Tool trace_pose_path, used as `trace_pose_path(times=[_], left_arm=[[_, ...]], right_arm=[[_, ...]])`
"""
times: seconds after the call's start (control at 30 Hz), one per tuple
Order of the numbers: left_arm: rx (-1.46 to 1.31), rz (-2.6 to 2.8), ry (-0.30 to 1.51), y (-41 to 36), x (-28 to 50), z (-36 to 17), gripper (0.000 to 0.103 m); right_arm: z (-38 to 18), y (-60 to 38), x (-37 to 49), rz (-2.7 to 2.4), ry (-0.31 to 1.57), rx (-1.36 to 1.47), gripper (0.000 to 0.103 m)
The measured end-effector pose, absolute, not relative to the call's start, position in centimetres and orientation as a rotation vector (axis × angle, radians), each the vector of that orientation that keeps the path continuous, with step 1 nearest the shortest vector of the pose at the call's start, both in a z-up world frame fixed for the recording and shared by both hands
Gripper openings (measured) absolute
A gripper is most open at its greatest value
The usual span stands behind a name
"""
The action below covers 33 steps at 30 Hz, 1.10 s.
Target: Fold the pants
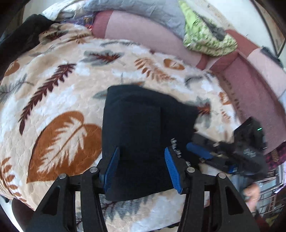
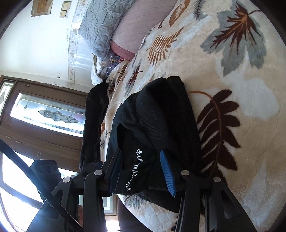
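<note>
Looking down the left gripper (image 1: 143, 167): fingers spread wide, blue pads (image 1: 172, 171) either side of the folded black pants (image 1: 143, 125). Cloth sits between the pads, but I see a gap on both sides, so no grip here. The pants lie as a compact dark bundle on the leaf-print blanket (image 1: 53, 89), near its front edge.

Right gripper (image 2: 141, 171): also wide apart, straddling the same pants (image 2: 160, 121). Ribbed waistband (image 2: 152, 114) faces up, with white embroidered lettering (image 2: 132, 169) between the fingers. Left pad touches fabric or sits just beside it; I cannot tell which. Right pad (image 2: 167, 173) rests against the cloth without pinching it. From the left view the right gripper (image 1: 200, 151) comes in from the right, touching the bundle's edge.

Behind the blanket (image 2: 241, 62): pink cushion (image 1: 143, 32), grey quilt (image 1: 143, 10), green patterned cloth (image 1: 205, 35). Another dark garment (image 1: 21, 35) lies at the blanket's far left corner. Right view shows a wooden door with stained glass (image 2: 48, 112).
</note>
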<state>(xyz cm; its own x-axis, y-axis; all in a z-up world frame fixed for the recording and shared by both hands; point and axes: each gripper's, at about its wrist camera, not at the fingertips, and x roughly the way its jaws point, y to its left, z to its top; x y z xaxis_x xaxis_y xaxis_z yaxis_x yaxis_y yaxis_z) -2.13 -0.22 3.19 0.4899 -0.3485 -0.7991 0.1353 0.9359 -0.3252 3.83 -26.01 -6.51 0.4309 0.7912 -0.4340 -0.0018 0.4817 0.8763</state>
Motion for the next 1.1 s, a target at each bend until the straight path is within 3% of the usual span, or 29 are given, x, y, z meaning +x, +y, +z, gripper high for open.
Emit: trace_pose_path(times=[0.3,0.57,0.73,0.9,0.97,1.1], left_arm=[[-0.082,-0.285,0.979,-1.5,-3.7,3.4,0.051],[-0.245,-0.261,0.980,1.7,-3.6,4.5,0.056],[-0.222,-0.251,1.072,1.0,-3.5,1.9,0.062],[-0.289,-0.300,1.040,2.3,-3.5,3.7,0.062],[-0.327,-0.305,1.019,3.4,-3.0,4.3,0.070],[-0.434,-0.299,1.032,5.4,-0.9,4.0,0.073]], right_arm=[[-5.9,-25.7,4.0,0.596,1.034,0.957,0.047],[-0.4,-25.8,5.5,0.579,0.917,0.889,0.063],[-2.9,-24.7,9.2,0.527,0.986,0.890,0.063],[-5.2,-25.9,10.0,0.469,1.009,0.961,0.063],[-4.4,-27.1,9.1,0.441,0.978,0.966,0.071],[-4.1,-29.2,7.1,0.440,0.973,0.945,0.073]])
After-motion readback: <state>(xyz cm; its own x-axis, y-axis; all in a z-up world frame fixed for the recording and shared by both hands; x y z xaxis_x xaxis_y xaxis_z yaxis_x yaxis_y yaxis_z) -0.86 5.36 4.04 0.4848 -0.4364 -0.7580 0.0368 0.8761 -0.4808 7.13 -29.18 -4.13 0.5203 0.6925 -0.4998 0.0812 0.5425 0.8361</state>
